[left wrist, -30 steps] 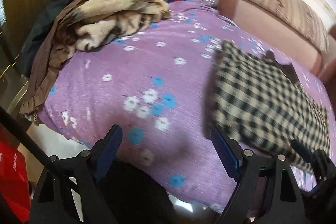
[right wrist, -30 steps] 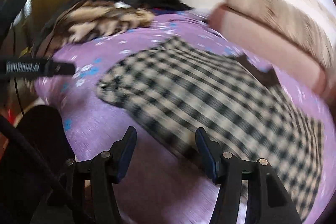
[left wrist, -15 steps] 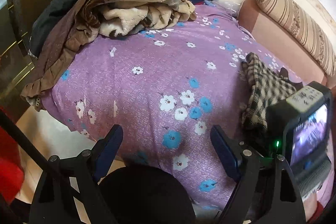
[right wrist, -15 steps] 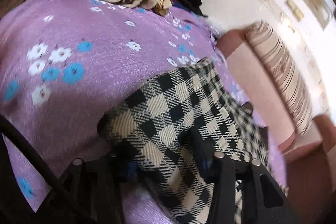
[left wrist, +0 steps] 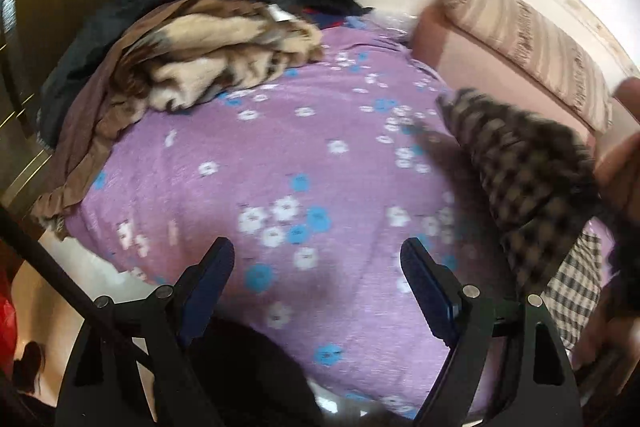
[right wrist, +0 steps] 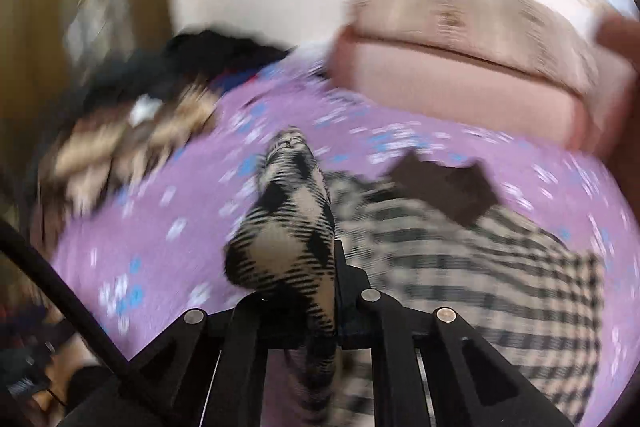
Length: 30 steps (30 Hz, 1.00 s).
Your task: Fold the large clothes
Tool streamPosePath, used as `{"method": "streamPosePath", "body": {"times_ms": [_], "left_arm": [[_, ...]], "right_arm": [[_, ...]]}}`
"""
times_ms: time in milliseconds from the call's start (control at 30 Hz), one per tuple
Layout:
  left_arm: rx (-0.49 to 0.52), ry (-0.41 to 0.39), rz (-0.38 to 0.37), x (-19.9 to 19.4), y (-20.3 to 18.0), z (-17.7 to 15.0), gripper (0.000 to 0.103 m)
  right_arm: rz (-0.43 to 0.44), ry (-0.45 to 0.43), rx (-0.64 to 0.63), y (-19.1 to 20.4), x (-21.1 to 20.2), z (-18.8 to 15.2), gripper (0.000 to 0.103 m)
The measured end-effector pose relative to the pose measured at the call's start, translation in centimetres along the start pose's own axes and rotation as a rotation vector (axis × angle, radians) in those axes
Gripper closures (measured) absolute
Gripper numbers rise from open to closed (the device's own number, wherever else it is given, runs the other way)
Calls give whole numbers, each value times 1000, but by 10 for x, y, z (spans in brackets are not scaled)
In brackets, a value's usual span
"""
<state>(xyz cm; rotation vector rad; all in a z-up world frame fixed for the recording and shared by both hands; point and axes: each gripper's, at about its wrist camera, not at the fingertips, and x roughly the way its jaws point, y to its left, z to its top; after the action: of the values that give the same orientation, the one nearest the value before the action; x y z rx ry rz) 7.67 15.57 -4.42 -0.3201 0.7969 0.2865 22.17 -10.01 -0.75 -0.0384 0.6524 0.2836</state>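
Checked garment [right wrist: 288, 247] pinched in just-closed right fingers [right wrist: 344, 291] | left fingers [left wrist: 424, 287] spread, empty | purple bedspread [left wrist: 280, 155] beneath

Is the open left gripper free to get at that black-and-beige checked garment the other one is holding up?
Probably yes. The left gripper hangs open and empty over bare purple flowered bedspread, and the black-and-beige checked garment lifted beside it has nothing in between.
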Motion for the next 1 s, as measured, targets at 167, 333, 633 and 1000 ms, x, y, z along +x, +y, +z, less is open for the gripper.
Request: {"method": "streamPosePath", "body": {"times_ms": [167,333,633,1000], "left_arm": [[67,6,-36,0,-35,-2,19],[146,43,-82,9,-73,-12,19],[293,108,-173,23,-153,-30,19],[447,98,-263,22,-238,-38,19]], "right_arm": [[-108,-42,272,-124,-49,-16,96],[-270,26,385,-199,-77,-89,97],[-228,76,355,-208,-76,-114,96],[-76,-116,415,-243,-129,-85,47]]}}
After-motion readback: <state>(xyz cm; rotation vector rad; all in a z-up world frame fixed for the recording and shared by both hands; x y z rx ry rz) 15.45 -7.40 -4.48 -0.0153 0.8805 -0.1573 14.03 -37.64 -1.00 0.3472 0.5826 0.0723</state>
